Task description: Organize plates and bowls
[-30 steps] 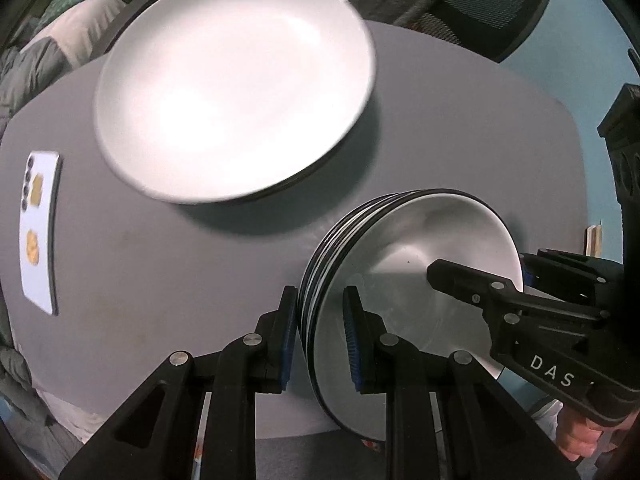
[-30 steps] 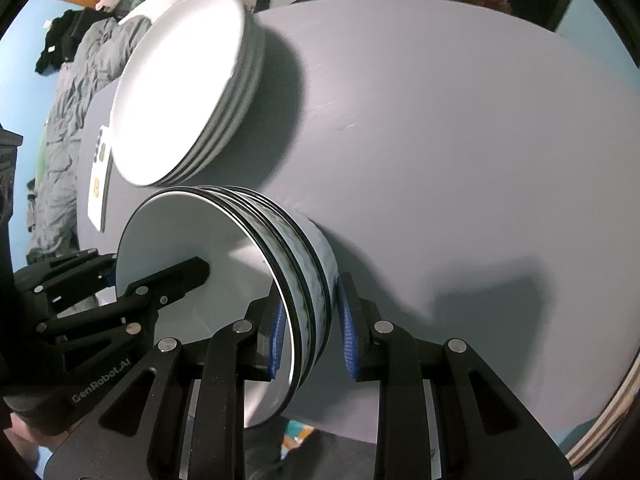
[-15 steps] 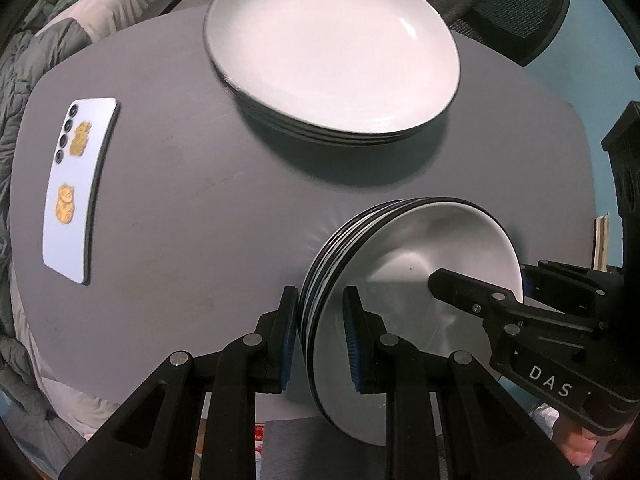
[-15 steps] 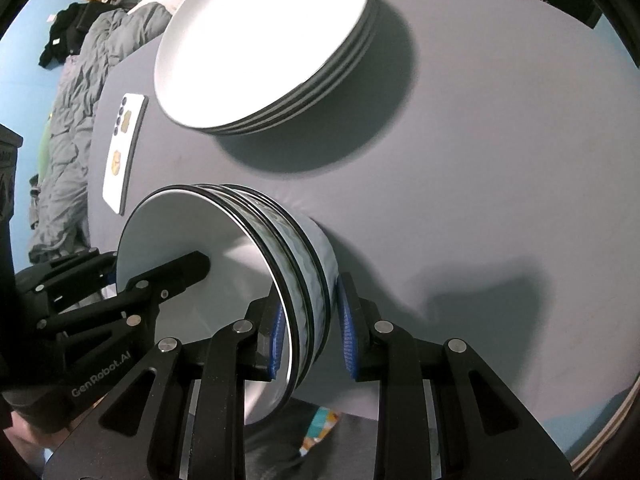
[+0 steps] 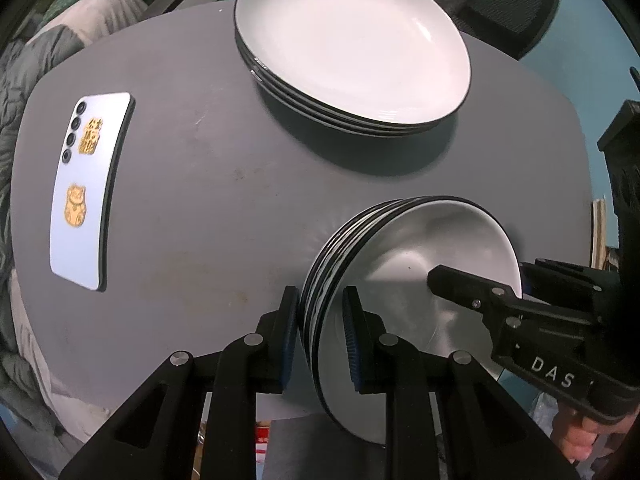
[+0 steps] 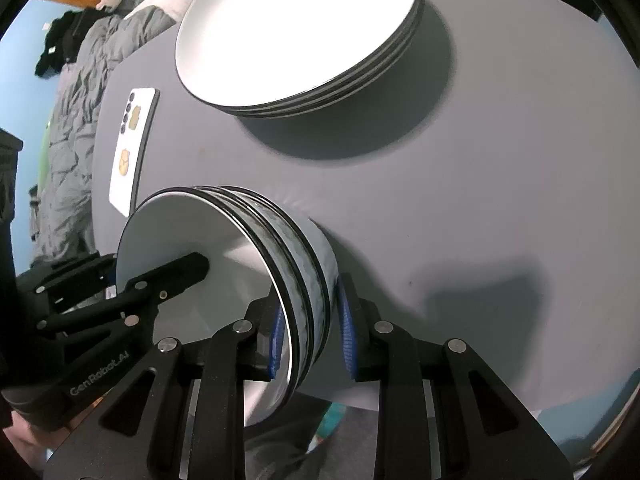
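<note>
A: Two claws share one load; the left claw (image 5: 320, 332) is clenched on the near rim of the stack of bowls (image 5: 424, 280), and the right claw (image 6: 310, 332) grips the opposite rim of that same stack (image 6: 224, 276); each has one pad inside the top bowl and one outside the stack.

B: Where do the bowls sit, then?

A: Held between both claws over the near edge of the grey counter (image 5: 208, 208); I cannot tell whether the base touches it; the stack of plates (image 5: 352, 52) rests further back on the counter, well apart from the bowls; a phone (image 5: 90, 188) lies face down off to the left.

B: So which step is this?

A: The carry of the bowls, I judge; the plates look already gathered.

B: And next?

A: Both hands should travel together and keep the stack level; pick a bare patch clear of plates and phone; lower until the base rests flat; only then let both claws loosen.
</note>
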`<state>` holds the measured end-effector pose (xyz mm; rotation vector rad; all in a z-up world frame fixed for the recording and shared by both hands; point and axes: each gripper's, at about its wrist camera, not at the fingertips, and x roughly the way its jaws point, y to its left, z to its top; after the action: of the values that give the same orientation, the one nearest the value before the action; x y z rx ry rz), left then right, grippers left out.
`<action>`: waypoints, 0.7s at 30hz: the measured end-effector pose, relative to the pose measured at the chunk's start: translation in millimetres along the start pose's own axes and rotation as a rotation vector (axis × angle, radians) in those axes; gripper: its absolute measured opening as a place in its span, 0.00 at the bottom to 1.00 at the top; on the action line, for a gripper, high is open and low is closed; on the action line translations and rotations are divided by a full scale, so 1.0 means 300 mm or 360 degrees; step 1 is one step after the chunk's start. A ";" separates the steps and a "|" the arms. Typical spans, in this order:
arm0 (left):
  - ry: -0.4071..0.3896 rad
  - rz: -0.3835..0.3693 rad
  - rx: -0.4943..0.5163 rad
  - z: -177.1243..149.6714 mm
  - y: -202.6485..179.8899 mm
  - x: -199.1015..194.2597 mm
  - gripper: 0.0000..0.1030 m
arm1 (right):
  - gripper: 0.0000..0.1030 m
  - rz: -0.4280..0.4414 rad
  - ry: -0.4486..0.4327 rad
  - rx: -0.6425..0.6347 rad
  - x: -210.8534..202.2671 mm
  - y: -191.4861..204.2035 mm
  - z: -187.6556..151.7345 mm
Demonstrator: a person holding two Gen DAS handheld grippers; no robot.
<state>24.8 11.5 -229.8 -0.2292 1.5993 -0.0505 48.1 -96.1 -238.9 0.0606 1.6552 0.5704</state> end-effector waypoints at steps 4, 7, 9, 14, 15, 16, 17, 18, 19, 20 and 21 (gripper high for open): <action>-0.0014 -0.0006 0.0034 -0.034 0.026 -0.021 0.22 | 0.24 -0.0001 -0.0040 0.0039 -0.008 0.001 -0.013; -0.0030 -0.0017 0.0048 -0.050 0.035 -0.024 0.27 | 0.27 0.0019 -0.0067 0.0094 -0.014 -0.007 -0.032; -0.0040 -0.0030 0.0047 -0.056 0.041 -0.019 0.32 | 0.27 0.0027 -0.0092 0.0123 -0.019 -0.017 -0.052; -0.0037 -0.0096 0.0000 -0.058 0.063 -0.011 0.36 | 0.29 0.0072 -0.0129 0.0184 -0.030 -0.043 -0.093; -0.0039 -0.0105 -0.0005 -0.058 0.067 -0.008 0.38 | 0.29 0.0078 -0.0137 0.0186 -0.033 -0.046 -0.097; -0.0042 -0.0117 -0.0007 -0.060 0.068 -0.006 0.38 | 0.29 0.0083 -0.0141 0.0188 -0.033 -0.048 -0.099; -0.0042 -0.0137 -0.0013 -0.063 0.068 -0.003 0.38 | 0.29 0.0086 -0.0142 0.0192 -0.035 -0.052 -0.102; -0.0041 -0.0152 -0.0021 -0.064 0.069 0.000 0.38 | 0.29 0.0087 -0.0142 0.0193 -0.035 -0.052 -0.103; -0.0040 -0.0170 -0.0028 -0.066 0.078 0.003 0.38 | 0.29 0.0088 -0.0143 0.0191 -0.036 -0.052 -0.105; -0.0039 -0.0186 -0.0030 -0.067 0.079 0.006 0.39 | 0.28 0.0087 -0.0142 0.0188 -0.036 -0.050 -0.104; -0.0035 -0.0193 -0.0031 -0.067 0.079 0.010 0.40 | 0.28 0.0083 -0.0141 0.0185 -0.037 -0.050 -0.103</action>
<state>2.0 32.1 -235.9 -0.3410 1.5629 -0.1258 25.2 -123.4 -233.0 0.2118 1.6031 0.5038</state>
